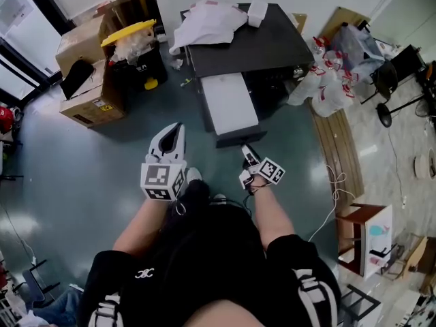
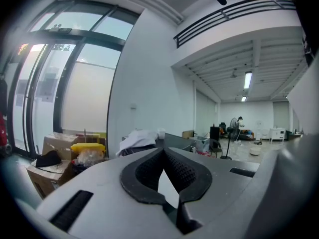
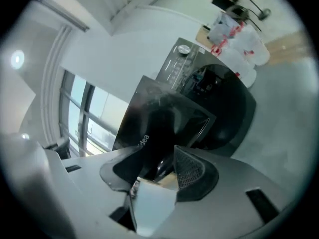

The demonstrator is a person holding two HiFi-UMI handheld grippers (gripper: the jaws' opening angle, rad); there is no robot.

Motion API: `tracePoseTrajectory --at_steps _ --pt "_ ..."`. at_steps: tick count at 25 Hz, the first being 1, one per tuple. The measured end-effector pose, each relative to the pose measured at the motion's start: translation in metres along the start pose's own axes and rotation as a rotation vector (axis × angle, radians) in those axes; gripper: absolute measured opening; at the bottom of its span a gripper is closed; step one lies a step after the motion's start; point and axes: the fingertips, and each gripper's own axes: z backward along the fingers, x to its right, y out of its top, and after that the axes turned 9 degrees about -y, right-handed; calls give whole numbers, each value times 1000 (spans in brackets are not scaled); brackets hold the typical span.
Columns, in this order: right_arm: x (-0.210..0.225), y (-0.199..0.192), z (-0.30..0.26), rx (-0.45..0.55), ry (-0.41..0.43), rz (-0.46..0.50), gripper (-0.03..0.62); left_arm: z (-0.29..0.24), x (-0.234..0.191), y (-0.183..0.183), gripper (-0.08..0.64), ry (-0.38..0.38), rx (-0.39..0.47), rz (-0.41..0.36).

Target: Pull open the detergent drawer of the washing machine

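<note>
Head view: the white drawer (image 1: 228,104) stands well out of the dark washing machine (image 1: 259,43) toward the person, so the pull looks mostly done. The right hand-held gripper (image 1: 247,157) is at its near front, and the left hand-held gripper (image 1: 170,138) is off to the left above the floor. Left gripper view: jaws tip to tip, nothing between. Right gripper view: jaws part-closed around the drawer's dark front, seemingly pinching it; only a last tug and release look left.

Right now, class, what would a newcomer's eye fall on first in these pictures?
The long white detergent drawer juts far out of the black washing machine, centre frame, with the right gripper at its front. A heap of white cloth lies on the machine's top.
</note>
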Motion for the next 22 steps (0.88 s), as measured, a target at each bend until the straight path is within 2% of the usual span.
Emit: tracePoseTrajectory --at_steps 2,4,7,10,15,18,20,22 --pt "6 -4 10 -65 -120 143 191 -4 4 0 3 -8 5 8" --pt "5 3 23 -72 -176 260 190 -8 8 0 2 -16 10 15" --pt "-9 32 43 -11 -246 433 190 -15 14 2 2 -28 21 25" --pt "-43 72 62 91 -306 616 189 -20 18 5 2 -37 27 44" --pt "-123 138 89 316 -330 872 154 -28 28 9 2 -47 36 48" --pt "-177 165 104 453 -320 989 133 -30 35 11 3 -59 43 41" --pt "-212 179 115 545 -305 1039 88 -32 40 16 2 -68 48 32" --pt "-244 189 126 624 -262 1072 13 -34 44 23 2 -76 57 18"
